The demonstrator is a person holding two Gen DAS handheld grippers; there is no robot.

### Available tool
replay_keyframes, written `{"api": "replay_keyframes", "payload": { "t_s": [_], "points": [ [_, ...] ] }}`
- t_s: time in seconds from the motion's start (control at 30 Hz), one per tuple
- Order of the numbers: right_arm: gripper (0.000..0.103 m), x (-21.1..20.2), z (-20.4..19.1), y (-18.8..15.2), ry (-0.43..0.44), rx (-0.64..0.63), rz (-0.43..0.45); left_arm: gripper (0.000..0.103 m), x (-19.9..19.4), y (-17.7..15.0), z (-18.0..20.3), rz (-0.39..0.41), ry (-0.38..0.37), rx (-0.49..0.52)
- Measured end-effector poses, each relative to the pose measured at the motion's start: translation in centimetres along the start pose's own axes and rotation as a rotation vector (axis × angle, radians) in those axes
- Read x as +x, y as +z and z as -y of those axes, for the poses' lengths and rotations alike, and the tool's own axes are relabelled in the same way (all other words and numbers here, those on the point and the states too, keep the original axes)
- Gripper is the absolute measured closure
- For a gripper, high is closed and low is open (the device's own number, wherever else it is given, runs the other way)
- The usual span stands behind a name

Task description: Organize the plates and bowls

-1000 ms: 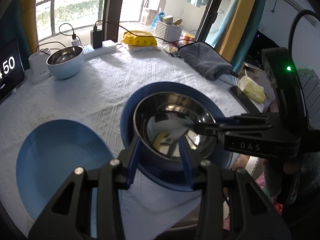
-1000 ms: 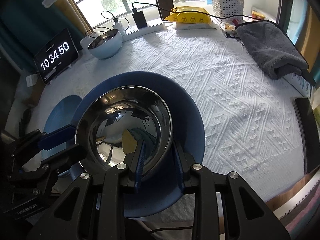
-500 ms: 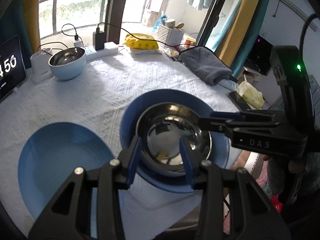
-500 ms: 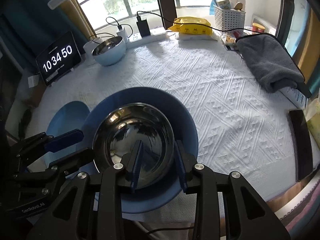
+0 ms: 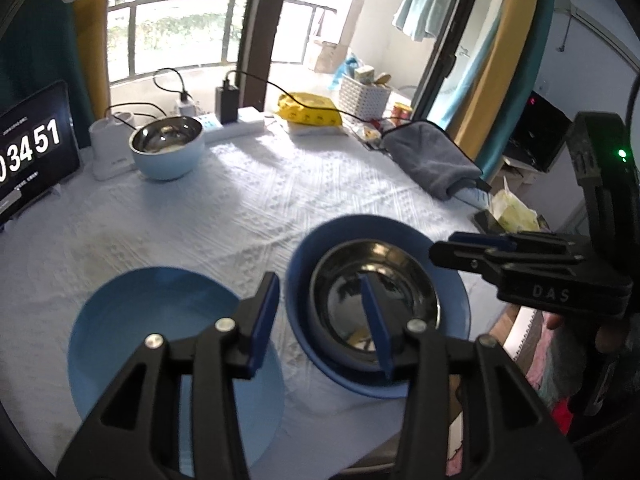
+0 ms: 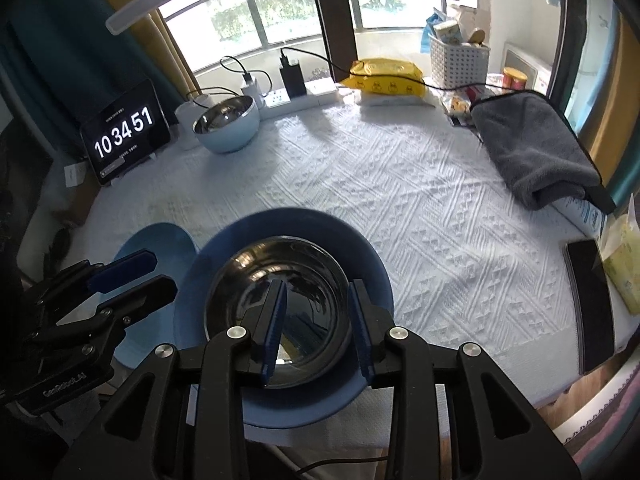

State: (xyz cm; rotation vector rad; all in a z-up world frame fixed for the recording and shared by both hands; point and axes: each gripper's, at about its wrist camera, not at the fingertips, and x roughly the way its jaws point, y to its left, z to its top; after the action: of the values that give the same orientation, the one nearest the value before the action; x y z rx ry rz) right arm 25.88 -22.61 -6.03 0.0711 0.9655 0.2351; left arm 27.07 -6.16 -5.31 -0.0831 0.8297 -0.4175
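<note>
- The light blue plate (image 5: 132, 320) lies bare on the counter (image 5: 280, 200), just left of the dark blue plate (image 5: 452, 276) and close beside it; whether their rims touch I cannot tell.
- My left claw (image 5: 316, 320) stands wide and holds nothing, hovering over the gap between the two plates, one finger over the light plate's edge and the other over the steel bowl (image 5: 376, 292).
- That steel bowl sits inside the dark blue plate, a little toward the plate's near side.
- My right claw (image 6: 316, 320) is moderately open and empty, above the near rim of the same bowl (image 6: 276, 280).
- I judge the step in hand to be gathering the plates, so I should take the light plate by its near rim, lift it level and keep clear of the bowl's lip.
- The dark plate lies near the counter's front edge, so any push there should go away from me.
- Beyond the dark plate the white cloth is open; a second bowl (image 6: 226, 124) stands far back to its left beside the clock tablet (image 6: 124, 134), and a grey towel (image 6: 532, 152) lies back to its right.
</note>
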Motion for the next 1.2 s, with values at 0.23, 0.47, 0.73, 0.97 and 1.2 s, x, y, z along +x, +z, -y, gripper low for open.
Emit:
{"api": "replay_keyframes", "payload": {
  "t_s": [0.23, 0.47, 0.73, 0.97, 1.2],
  "points": [
    [0.069, -0.2, -1.4, 1.5, 0.014, -0.034, 0.013, 0.053, -1.0, 0.9, -1.6, 0.036, 0.029, -0.034],
    [0.069, 0.3, -3.0, 2.5, 0.024, -0.063, 0.004, 0.041, -1.7, 1.9, -3.4, 0.069, 0.037, -0.072],
    [0.069, 1.1, -4.9, 4.1, 0.031, -0.100, -0.002, 0.038, -2.1, 2.6, -5.5, 0.092, 0.054, -0.099],
    [0.069, 2.4, -6.2, 5.3, 0.041, -0.123, -0.016, 0.038, -2.3, 3.2, -7.2, 0.104, 0.066, -0.116],
    [0.069, 3.7, -7.4, 6.5, 0.054, -0.137, -0.024, 0.038, -2.2, 4.0, -8.6, 0.106, 0.080, -0.114]
  ]
}}
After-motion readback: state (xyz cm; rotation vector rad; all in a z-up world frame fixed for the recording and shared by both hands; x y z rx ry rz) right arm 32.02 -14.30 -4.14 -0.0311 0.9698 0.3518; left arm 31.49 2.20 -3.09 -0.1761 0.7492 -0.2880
